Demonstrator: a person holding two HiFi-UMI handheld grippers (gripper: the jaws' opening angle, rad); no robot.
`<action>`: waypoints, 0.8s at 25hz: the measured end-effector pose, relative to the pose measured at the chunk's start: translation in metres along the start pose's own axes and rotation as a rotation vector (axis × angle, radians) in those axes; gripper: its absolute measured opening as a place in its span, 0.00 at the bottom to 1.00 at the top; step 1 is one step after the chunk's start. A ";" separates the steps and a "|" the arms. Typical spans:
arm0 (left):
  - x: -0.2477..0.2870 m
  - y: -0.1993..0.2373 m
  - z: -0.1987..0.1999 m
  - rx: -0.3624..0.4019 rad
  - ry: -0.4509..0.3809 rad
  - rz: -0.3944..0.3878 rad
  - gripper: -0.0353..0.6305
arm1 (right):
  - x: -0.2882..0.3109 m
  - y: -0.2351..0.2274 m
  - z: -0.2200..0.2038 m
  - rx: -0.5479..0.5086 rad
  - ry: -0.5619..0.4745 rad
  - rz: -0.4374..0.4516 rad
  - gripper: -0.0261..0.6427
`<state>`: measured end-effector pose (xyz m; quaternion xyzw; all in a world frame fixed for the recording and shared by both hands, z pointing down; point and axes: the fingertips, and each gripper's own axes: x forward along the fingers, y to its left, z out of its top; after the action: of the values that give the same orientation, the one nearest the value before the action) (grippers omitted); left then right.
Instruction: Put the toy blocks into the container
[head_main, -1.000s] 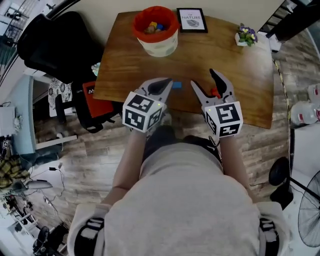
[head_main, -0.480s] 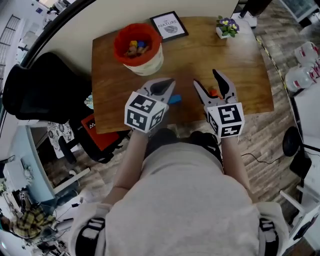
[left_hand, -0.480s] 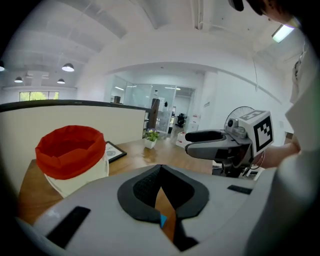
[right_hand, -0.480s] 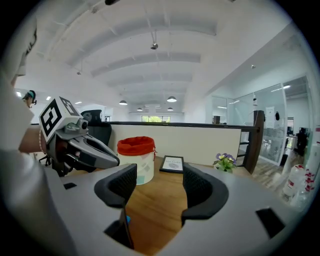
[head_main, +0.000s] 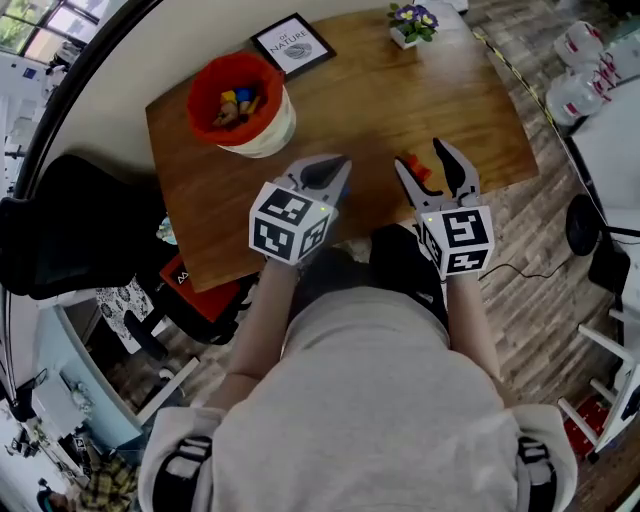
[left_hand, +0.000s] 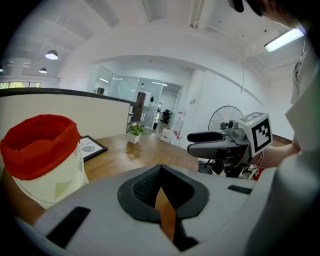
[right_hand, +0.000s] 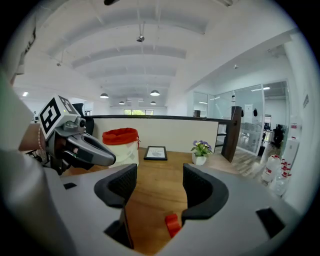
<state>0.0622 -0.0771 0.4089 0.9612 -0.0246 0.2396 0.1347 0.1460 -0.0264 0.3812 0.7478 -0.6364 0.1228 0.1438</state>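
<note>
A cream container with a red lining (head_main: 238, 105) stands at the table's far left and holds several coloured blocks. A small red block (head_main: 412, 166) lies on the wooden table (head_main: 360, 110) near its front edge. My right gripper (head_main: 420, 157) hovers open just over that block; in the right gripper view the red block (right_hand: 172, 225) sits low between the spread jaws (right_hand: 159, 185). My left gripper (head_main: 337, 166) hangs over the front edge, shut with nothing in it (left_hand: 159, 187). The container also shows in both gripper views (left_hand: 40, 150) (right_hand: 120, 142).
A framed picture (head_main: 292, 45) and a small potted plant (head_main: 412, 22) stand along the table's far edge. A black chair (head_main: 70, 230) and a red-and-black case (head_main: 205, 290) are at the left. White jugs (head_main: 585, 65) stand on the floor at the right.
The head view has swung, so the table now lies tilted in it. Both grippers hold much the same pose. The blue block seen beside the left gripper earlier is no longer visible.
</note>
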 end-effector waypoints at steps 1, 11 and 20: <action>0.004 -0.002 -0.002 -0.002 0.006 -0.009 0.08 | -0.002 -0.003 -0.004 0.005 0.008 -0.009 0.46; 0.037 -0.026 0.001 0.016 0.065 -0.063 0.08 | -0.016 -0.038 -0.025 0.048 0.054 -0.056 0.46; 0.072 -0.047 -0.023 0.010 0.160 -0.108 0.08 | -0.015 -0.055 -0.069 0.088 0.144 -0.020 0.46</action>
<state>0.1204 -0.0239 0.4506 0.9396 0.0390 0.3079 0.1444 0.1974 0.0214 0.4366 0.7490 -0.6109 0.2026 0.1573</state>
